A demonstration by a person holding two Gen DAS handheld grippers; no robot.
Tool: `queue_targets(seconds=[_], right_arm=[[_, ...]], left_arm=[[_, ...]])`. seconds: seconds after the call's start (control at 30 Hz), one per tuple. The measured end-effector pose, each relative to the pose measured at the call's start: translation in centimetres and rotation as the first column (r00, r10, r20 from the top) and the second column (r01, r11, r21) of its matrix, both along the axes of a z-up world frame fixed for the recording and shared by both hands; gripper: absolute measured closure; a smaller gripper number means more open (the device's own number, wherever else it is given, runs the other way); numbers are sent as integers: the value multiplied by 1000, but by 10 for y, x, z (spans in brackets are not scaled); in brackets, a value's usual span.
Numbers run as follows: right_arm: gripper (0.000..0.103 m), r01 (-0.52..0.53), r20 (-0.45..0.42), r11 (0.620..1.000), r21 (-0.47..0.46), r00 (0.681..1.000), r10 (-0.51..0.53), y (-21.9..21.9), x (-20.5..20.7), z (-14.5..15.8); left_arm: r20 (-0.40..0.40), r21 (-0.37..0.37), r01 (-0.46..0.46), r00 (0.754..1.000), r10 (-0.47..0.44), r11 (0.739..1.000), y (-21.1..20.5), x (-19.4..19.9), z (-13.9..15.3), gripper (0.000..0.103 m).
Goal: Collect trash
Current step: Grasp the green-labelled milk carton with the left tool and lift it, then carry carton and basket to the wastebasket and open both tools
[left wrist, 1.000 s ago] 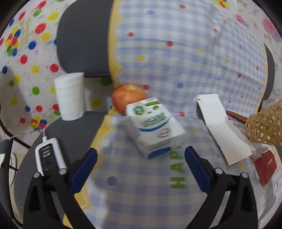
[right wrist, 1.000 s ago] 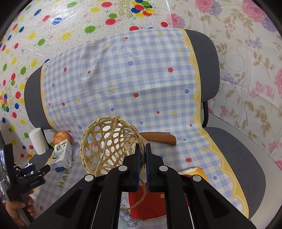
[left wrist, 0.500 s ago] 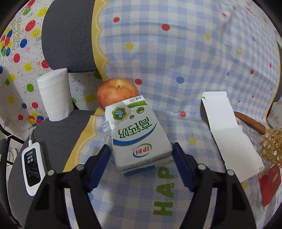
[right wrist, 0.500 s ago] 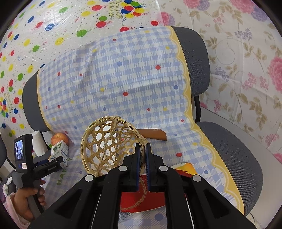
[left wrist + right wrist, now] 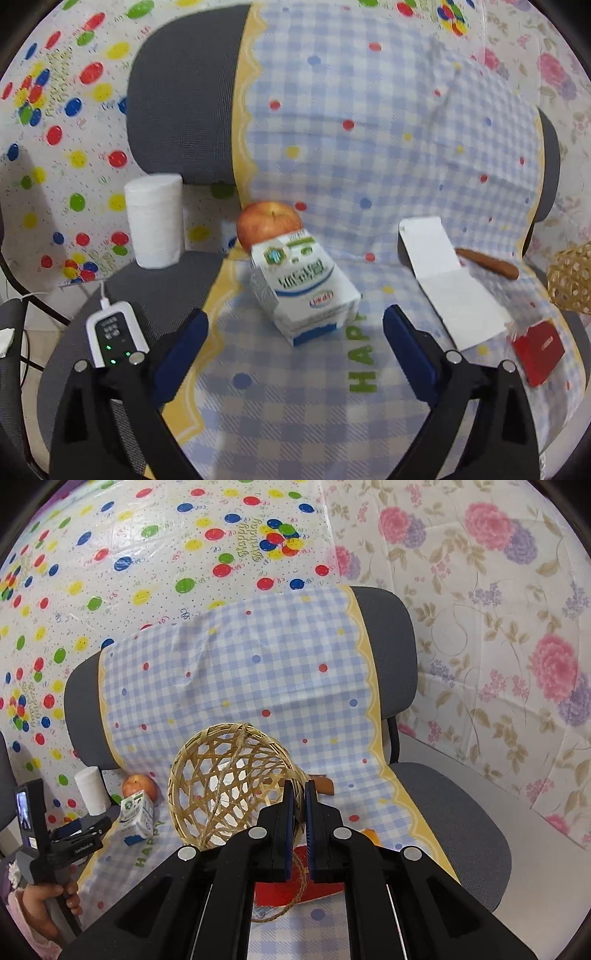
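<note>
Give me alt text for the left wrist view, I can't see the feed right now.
The open left gripper faces a white milk carton lying on a blue checked cloth, not yet between its fingers. A red apple sits just behind the carton; a white paper roll stands left, a white cardboard sleeve and red packet lie right.

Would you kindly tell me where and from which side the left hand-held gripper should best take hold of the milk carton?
Probably grip the milk carton across its two long side faces, near mid-length, coming in low from the near end. It lies flat, pointing away, and the open left hand-held gripper already lines up with it. That also stays clear of the apple behind.
</note>
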State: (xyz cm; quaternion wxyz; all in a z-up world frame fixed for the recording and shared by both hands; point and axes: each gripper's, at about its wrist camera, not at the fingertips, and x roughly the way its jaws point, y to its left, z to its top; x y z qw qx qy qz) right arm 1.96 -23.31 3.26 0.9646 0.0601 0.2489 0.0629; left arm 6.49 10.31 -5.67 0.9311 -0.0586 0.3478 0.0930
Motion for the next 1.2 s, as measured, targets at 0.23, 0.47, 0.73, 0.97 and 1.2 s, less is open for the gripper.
queue_targets(seconds=[0.23, 0.47, 0.73, 0.97, 1.2], right_arm=[[97, -13, -30, 1000, -5, 999, 13, 6, 12, -14], [97, -10, -57, 1000, 5, 998, 11, 4, 29, -24], [97, -31, -75, 999, 16, 997, 32, 4, 27, -29], [97, -8, -13, 998, 63, 1000, 9, -14, -13, -3], [97, 78, -18, 997, -10, 997, -78, -41, -95, 12]], left_arm=[[-90, 21, -61, 994, 62, 998, -4, 33, -28, 7], [-166, 33, -129, 977, 133, 991, -4, 71, -38, 8], [-120, -99, -25, 993, 13, 995, 4, 42, -32, 30], [63, -66, 226, 973, -222, 972, -45, -47, 30, 31], [165, -24, 471, 872, -461, 882, -125, -109, 67, 31]])
